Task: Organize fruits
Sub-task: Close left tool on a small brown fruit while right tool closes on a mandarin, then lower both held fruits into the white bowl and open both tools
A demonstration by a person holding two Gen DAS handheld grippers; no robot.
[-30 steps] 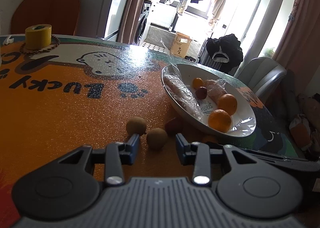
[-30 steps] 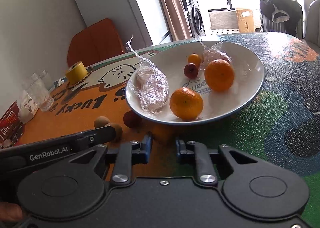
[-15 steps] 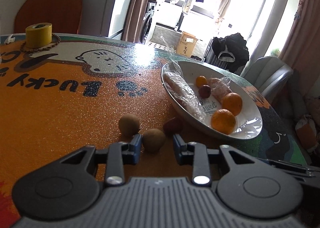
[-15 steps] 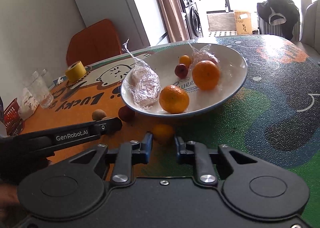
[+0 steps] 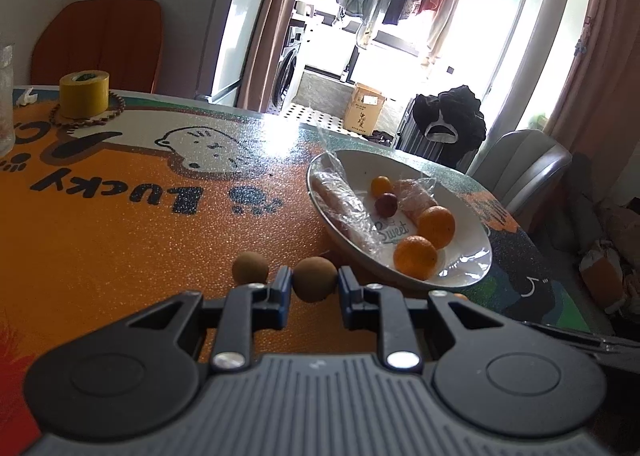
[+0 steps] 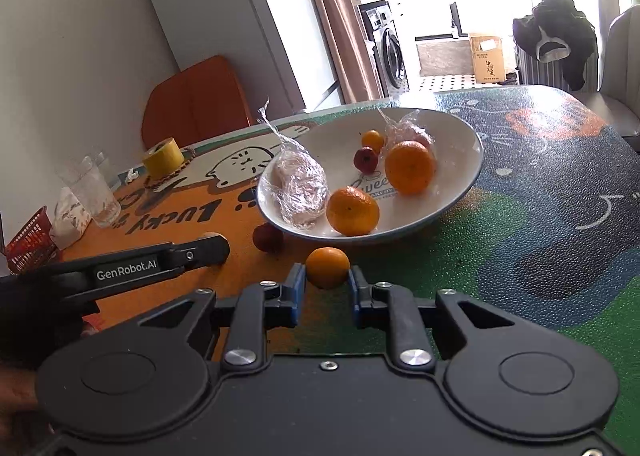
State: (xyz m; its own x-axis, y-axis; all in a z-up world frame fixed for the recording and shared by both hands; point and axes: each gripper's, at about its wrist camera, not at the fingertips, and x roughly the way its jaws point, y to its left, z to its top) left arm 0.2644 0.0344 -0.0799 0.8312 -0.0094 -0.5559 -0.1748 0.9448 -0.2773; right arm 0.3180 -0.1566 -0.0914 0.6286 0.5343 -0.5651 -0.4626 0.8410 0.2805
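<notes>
Left wrist view: the left gripper (image 5: pixel 311 288) has just been closing; its jaws now clamp a brown fruit (image 5: pixel 315 278) above the table (image 5: pixel 120 223), beside the white bowl (image 5: pixel 472 252).
Right wrist view: the right gripper (image 6: pixel 326 286) pinches a small orange (image 6: pixel 327 267) just before the bowl's near rim.

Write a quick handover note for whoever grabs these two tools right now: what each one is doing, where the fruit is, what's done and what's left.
Left tool: jaws have just been closing and are shut on the brown round fruit.
Right tool: shut on the small orange, just in front of the white bowl.
In the bowl: two big oranges, a tiny orange, a dark red fruit and two plastic-wrapped items.
On the table: a second brown fruit and a red fruit by the bowl's rim.
Left: put both held fruits into the bowl, then the two loose ones.
</notes>
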